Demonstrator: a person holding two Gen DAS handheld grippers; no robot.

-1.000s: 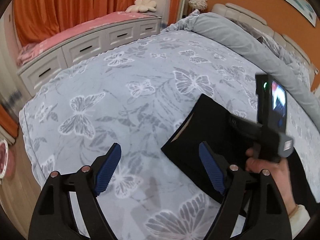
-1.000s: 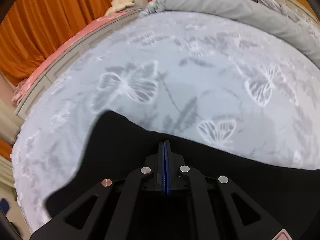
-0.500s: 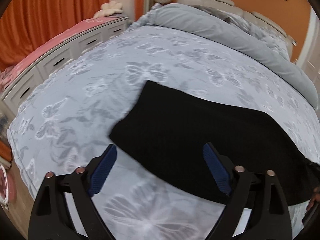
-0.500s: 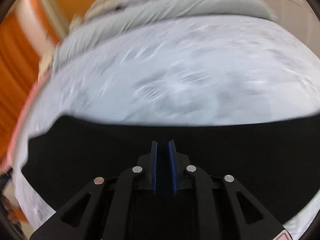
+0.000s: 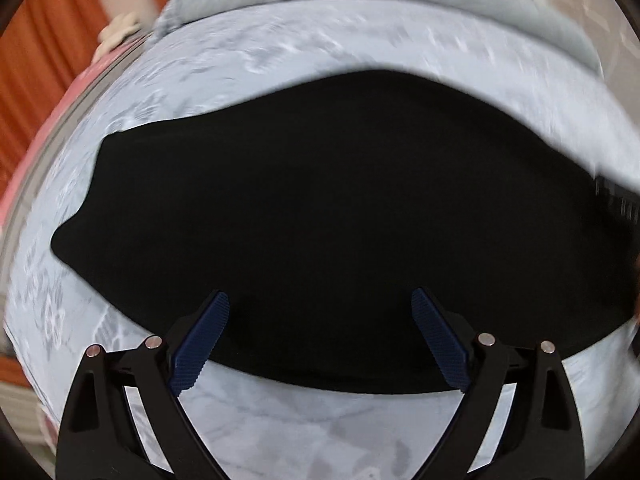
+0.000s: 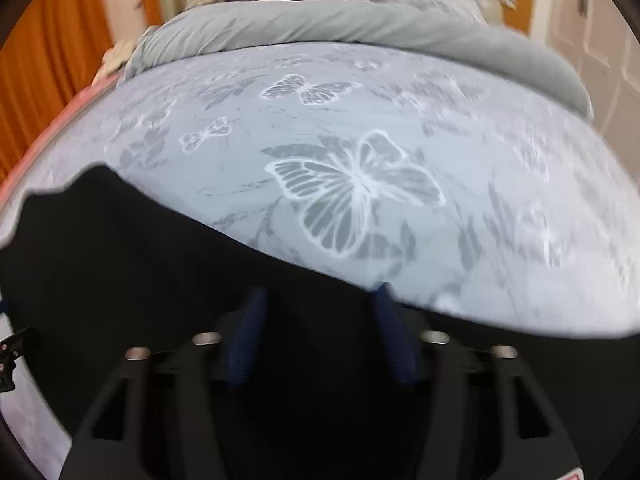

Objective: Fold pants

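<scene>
A: Where are the pants (image 5: 340, 208)?
B: Flat on the bed (image 6: 500, 248), a black slab on the butterfly sheet, well short of the grey duvet (image 6: 360, 24) rolled along the bed's far end.

A: And the left gripper (image 5: 320, 340)?
B: Fingers (image 5: 200, 344) spread wide over the pants' near edge, holding nothing.

A: The right gripper (image 6: 320, 340)?
B: Fingers (image 6: 246, 340) parted too, over the black cloth by its far edge. It's blurred; whether they touch the cloth, I cannot tell.

A: Anything around the bed?
B: Orange curtains (image 6: 52, 72) left of the bed, a pink strip (image 5: 44, 136) along that side, and a white door (image 6: 592, 40) to the bed's right.
</scene>
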